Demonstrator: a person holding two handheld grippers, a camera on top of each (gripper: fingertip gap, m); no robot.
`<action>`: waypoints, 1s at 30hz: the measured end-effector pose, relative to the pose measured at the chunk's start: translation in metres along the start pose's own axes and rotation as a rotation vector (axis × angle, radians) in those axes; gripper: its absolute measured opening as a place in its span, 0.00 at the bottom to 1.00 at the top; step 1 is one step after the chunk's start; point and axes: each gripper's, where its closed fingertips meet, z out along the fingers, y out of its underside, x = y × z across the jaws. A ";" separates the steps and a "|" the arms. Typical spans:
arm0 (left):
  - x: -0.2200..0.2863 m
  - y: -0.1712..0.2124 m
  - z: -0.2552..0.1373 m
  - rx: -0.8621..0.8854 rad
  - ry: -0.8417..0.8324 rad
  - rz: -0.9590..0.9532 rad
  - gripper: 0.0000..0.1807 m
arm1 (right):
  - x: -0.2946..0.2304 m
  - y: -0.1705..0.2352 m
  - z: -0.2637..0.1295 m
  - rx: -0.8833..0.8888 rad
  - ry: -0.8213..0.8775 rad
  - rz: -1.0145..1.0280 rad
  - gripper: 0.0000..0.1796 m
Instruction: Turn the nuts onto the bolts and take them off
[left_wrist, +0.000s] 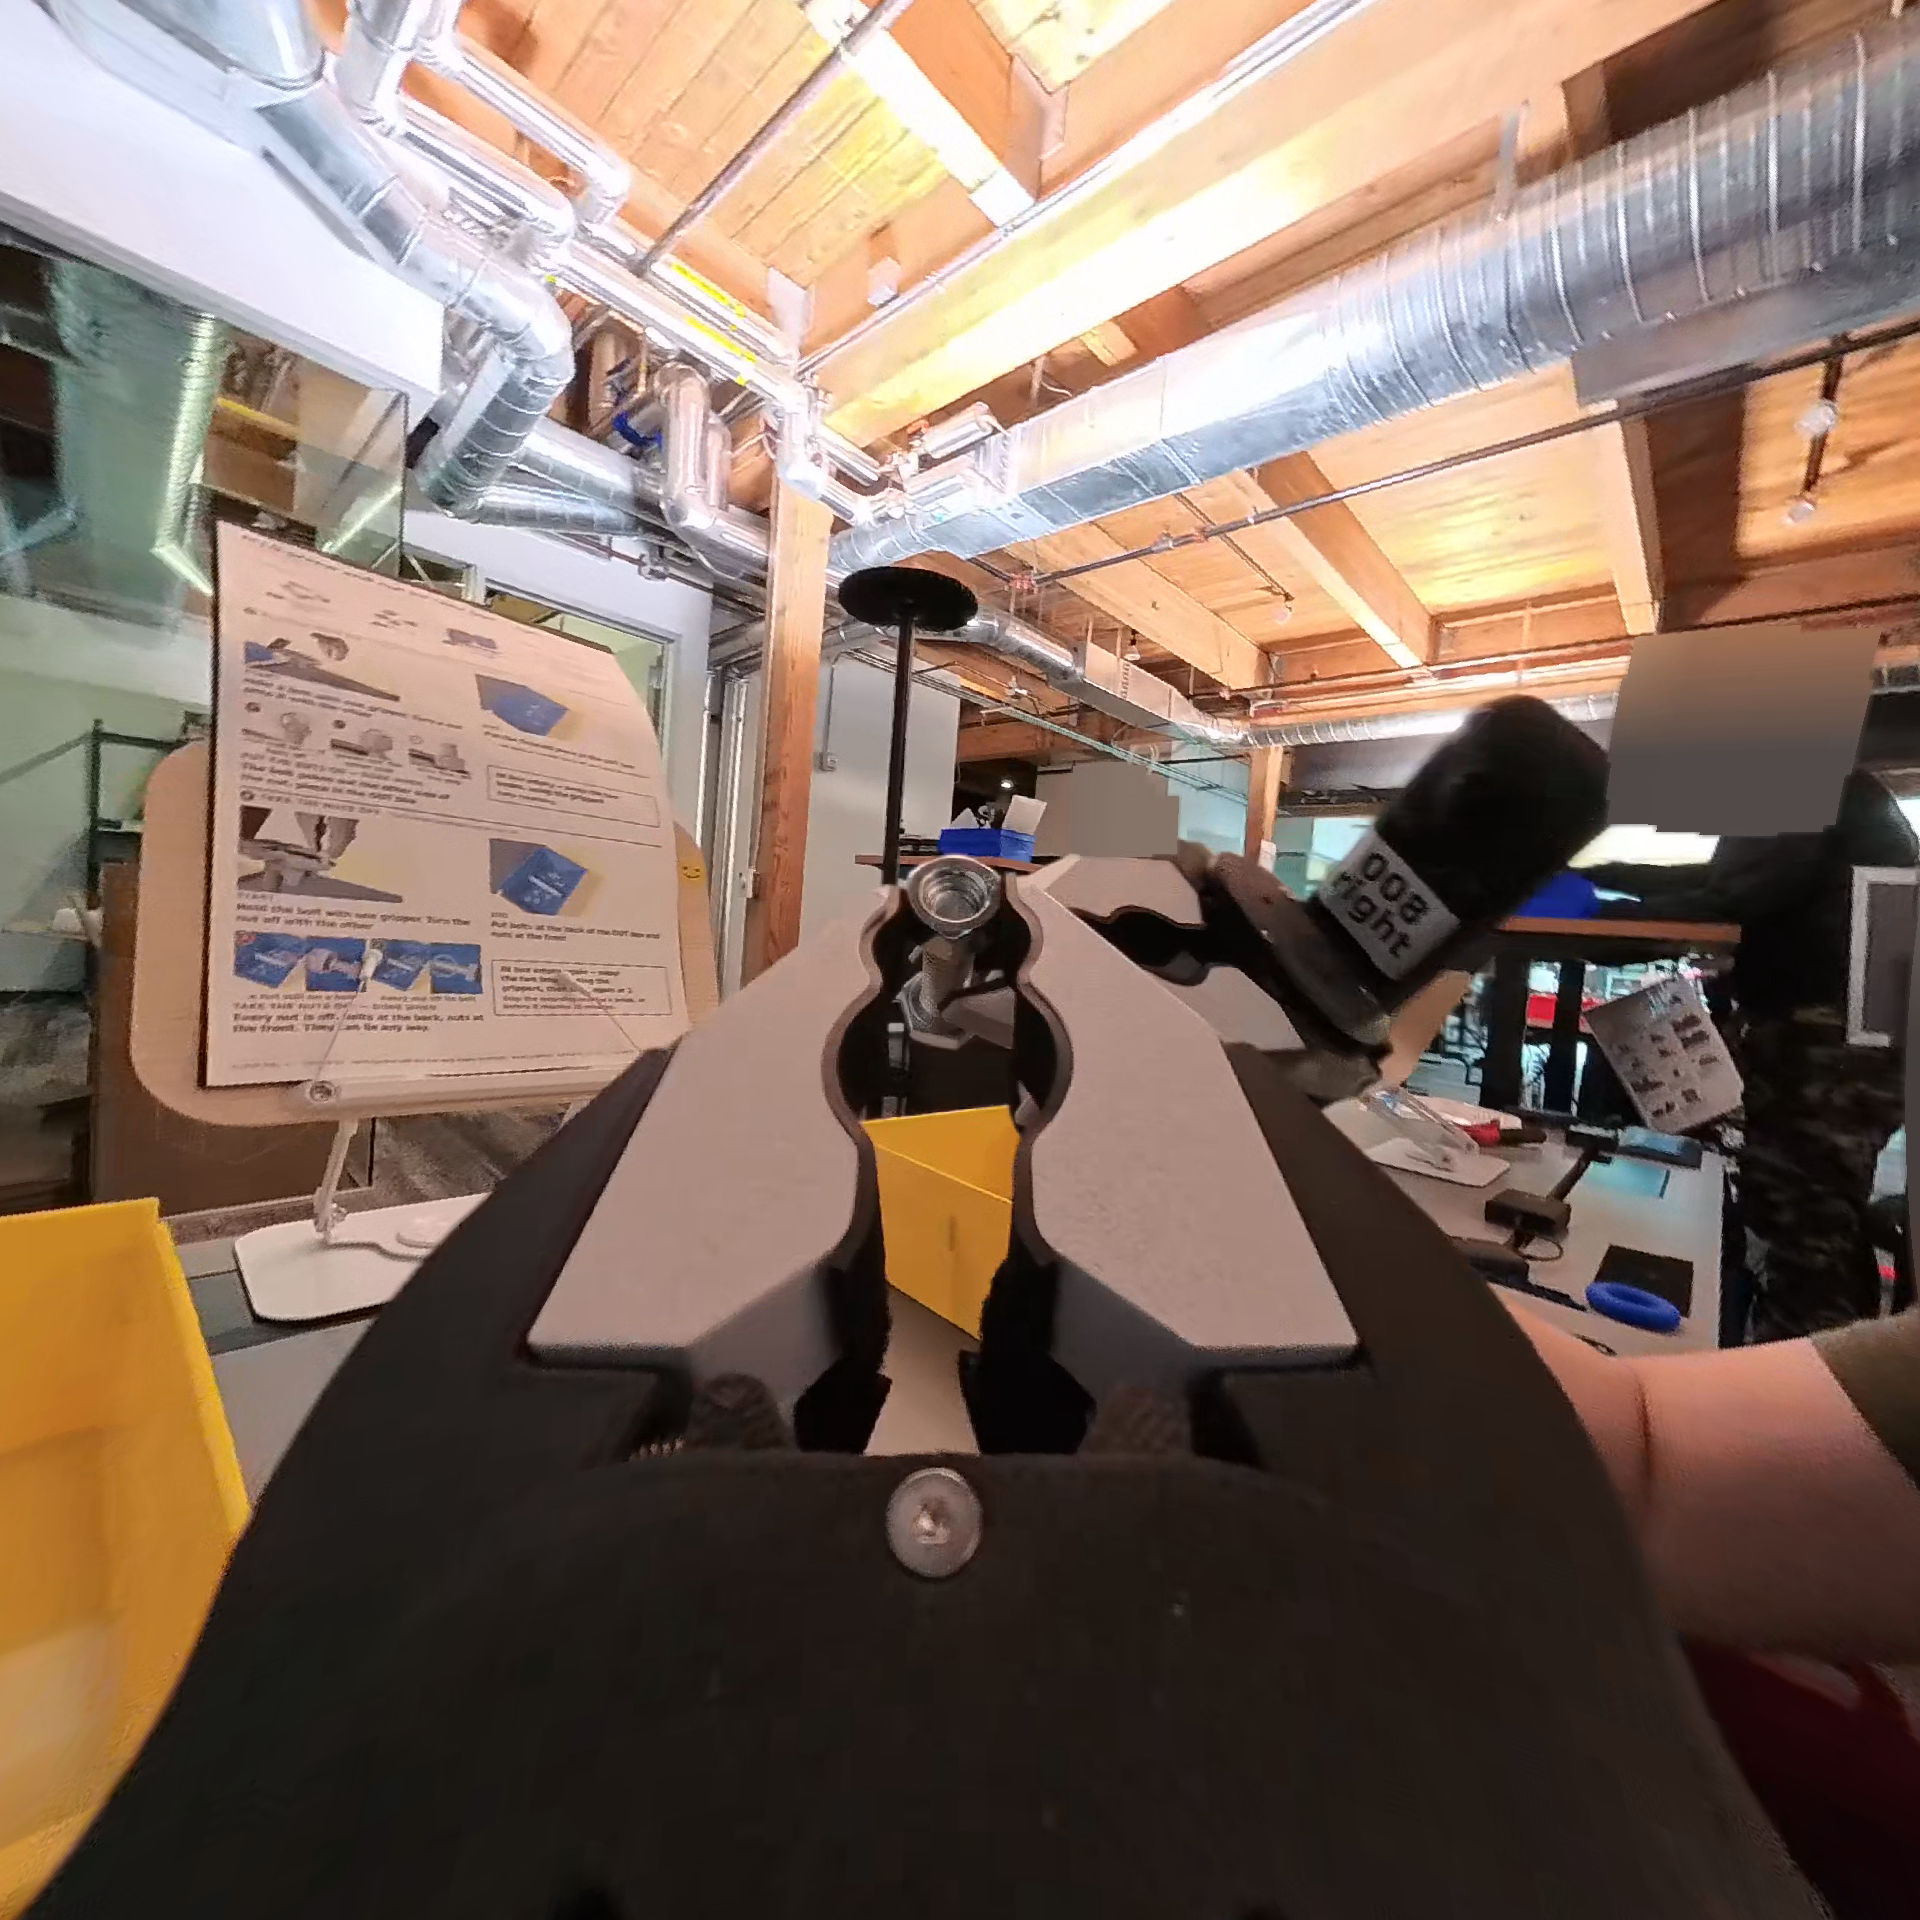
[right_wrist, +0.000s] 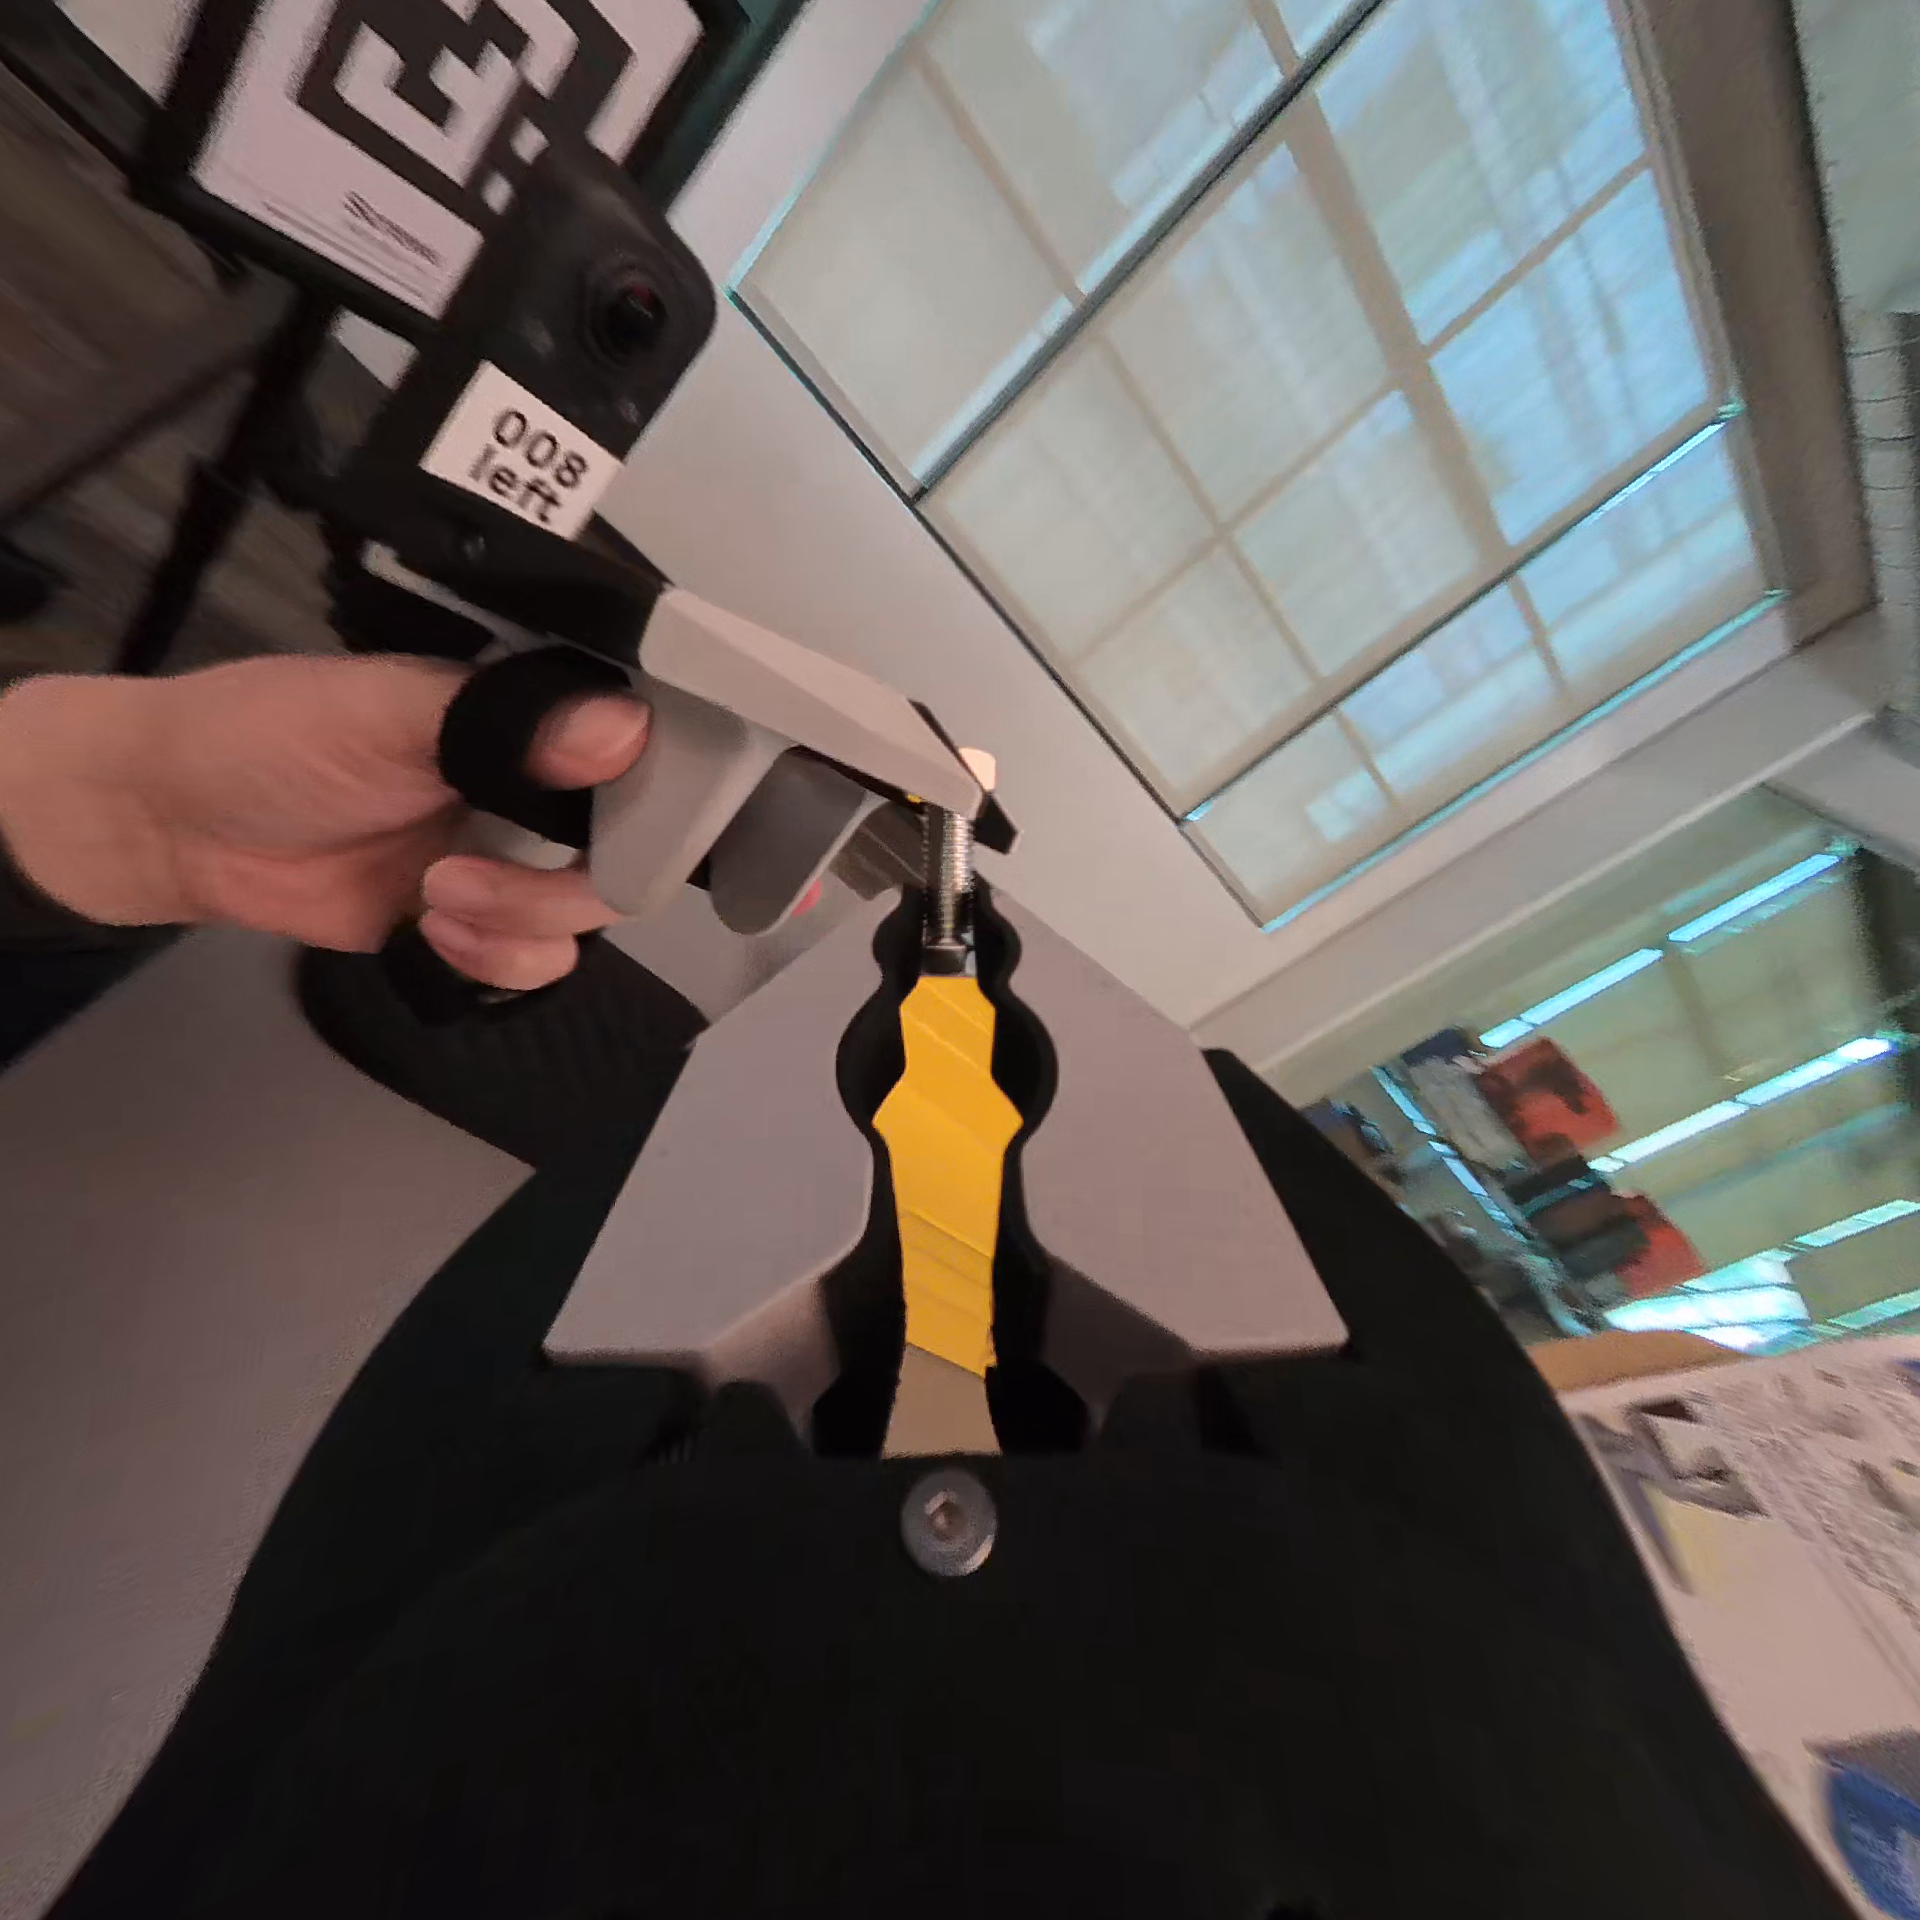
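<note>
One nut (left_wrist: 953, 902) sits pinched at the tips of the left gripper (left_wrist: 953, 914), its threaded hole facing the camera. One bolt (right_wrist: 945, 883) runs from it down to the right gripper (right_wrist: 948, 948), whose nearly closed jaws clamp the bolt's head end; both tools are raised above the table. In the right wrist view a hand (right_wrist: 291, 800) squeezes the left gripper's trigger. Two yellow bins show in the left wrist view: one (left_wrist: 104, 1455) at the left edge, another (left_wrist: 940, 1195) seen between the fingers. One instruction sheet (left_wrist: 436, 831) stands on a stand behind.
</note>
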 end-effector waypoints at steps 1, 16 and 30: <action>-0.003 0.001 0.000 0.004 -0.020 0.000 0.08 | 0.002 0.001 0.001 -0.020 0.039 -0.044 0.04; -0.011 0.002 0.004 -0.026 -0.179 0.114 0.08 | 0.008 0.008 0.005 0.028 0.114 0.013 0.05; 0.042 -0.003 0.007 -0.071 0.141 0.243 0.13 | -0.014 -0.023 -0.029 0.378 -0.518 0.571 0.04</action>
